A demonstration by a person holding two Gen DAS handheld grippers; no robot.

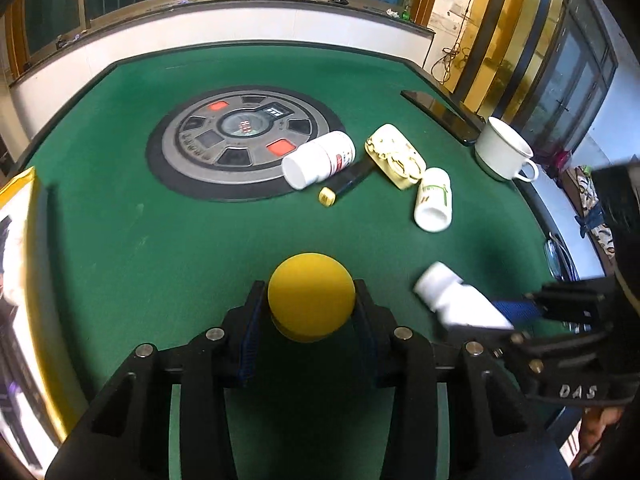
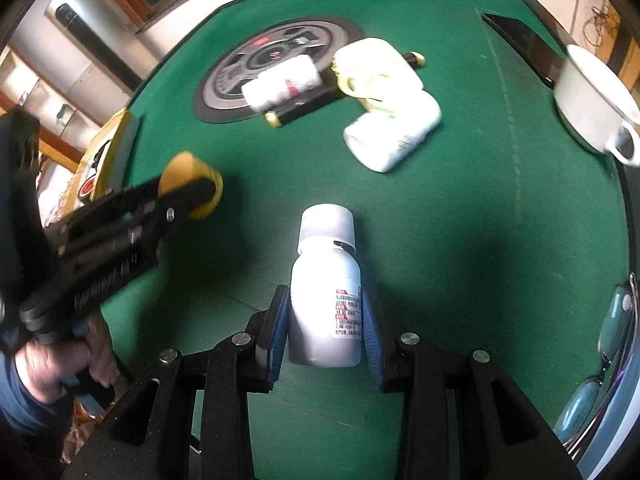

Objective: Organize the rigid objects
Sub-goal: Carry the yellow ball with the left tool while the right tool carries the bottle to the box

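My left gripper (image 1: 311, 300) is shut on a yellow ball (image 1: 311, 294) and holds it above the green table (image 1: 140, 232); it also shows in the right wrist view (image 2: 192, 190). My right gripper (image 2: 325, 320) is shut on a white pill bottle (image 2: 325, 296), which also shows in the left wrist view (image 1: 456, 300). On the table lie a white bottle with a red label (image 1: 320, 158), a white bottle with a green label (image 1: 434, 198), a cream-and-gold case (image 1: 394, 156) and a dark tube with a yellow cap (image 1: 344, 186).
A white cup (image 1: 506, 150) stands at the table's right edge beside a black phone (image 1: 442, 114). A round grey control panel (image 1: 240, 136) sits in the table's middle. A yellow-edged box (image 1: 20, 280) stands at the left. Glasses (image 2: 608, 344) lie at the right edge.
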